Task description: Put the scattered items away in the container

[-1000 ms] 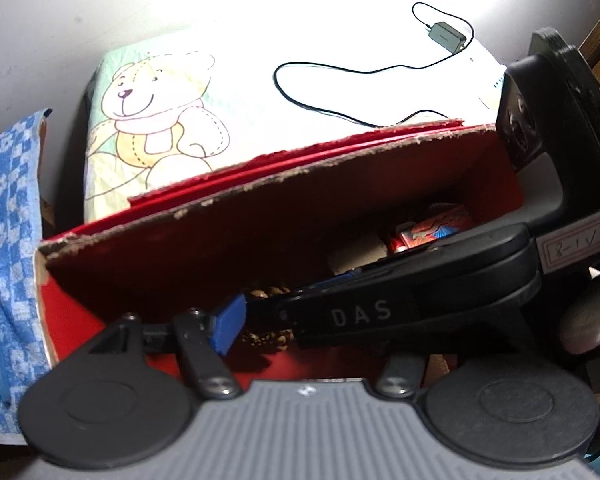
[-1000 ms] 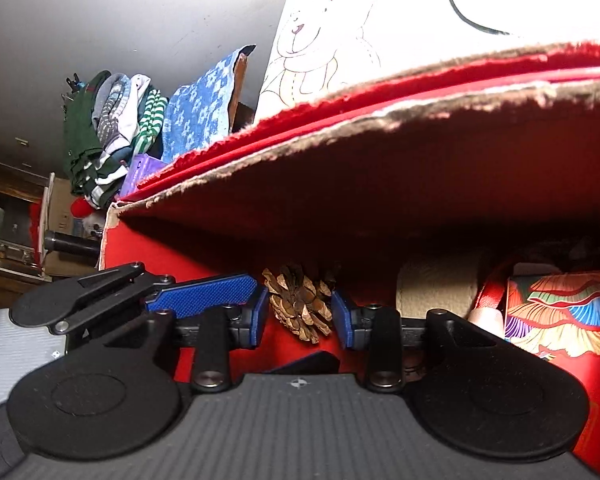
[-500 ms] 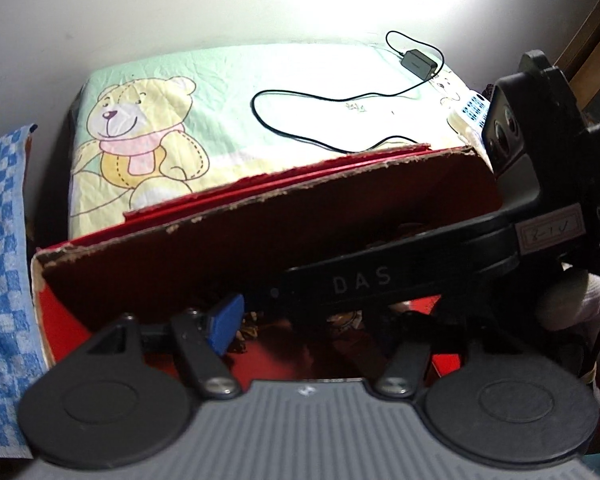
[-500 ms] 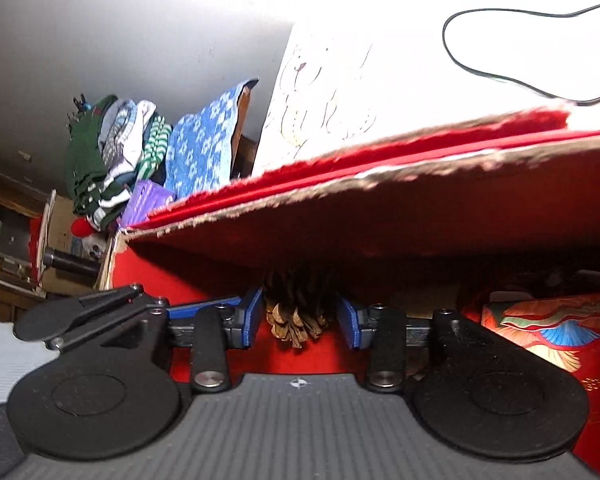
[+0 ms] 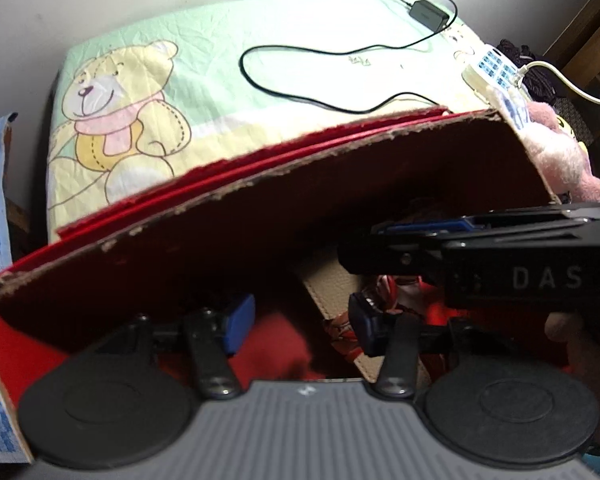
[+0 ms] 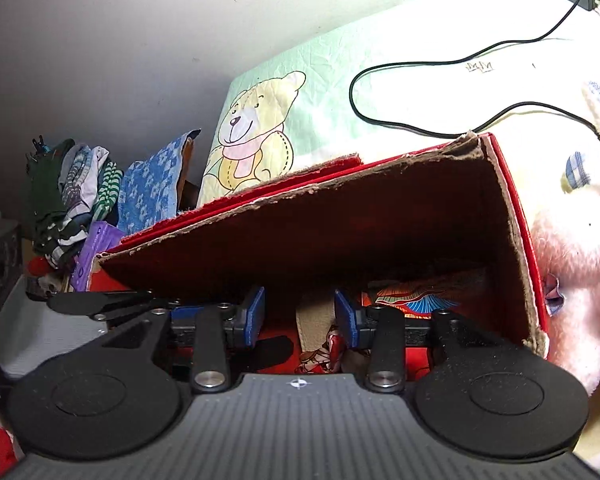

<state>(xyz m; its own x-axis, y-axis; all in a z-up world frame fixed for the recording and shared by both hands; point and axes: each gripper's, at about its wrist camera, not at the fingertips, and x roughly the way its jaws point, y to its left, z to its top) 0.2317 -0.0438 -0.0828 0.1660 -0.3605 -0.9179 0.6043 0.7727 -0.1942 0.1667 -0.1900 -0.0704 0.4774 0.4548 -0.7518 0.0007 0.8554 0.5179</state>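
Both tongs, left gripper (image 5: 300, 322) and right gripper (image 6: 299, 316), are hanging parted and empty over the torn red cardboard box (image 6: 516, 216). Fluffy pink plush toy (image 6: 572, 280) is lying outside, just right of the right gripper, so likely its pick.

left gripper (image 5: 300, 322) jaws spread wide, nothing between the blue pads (image 5: 240, 318), fingers level and pointing forward, tips low in frame. right gripper (image 6: 299, 316) also spread wide with nothing held, blue pads (image 6: 256, 312) facing each other, fingers level and parallel. in the left wrist view the right gripper's black body comes in from the right edge, above and ahead of the left one's right finger; a blurred fingertip (image 5: 562, 330) shows just under it. in the right wrist view the left gripper's finger pokes in low left.
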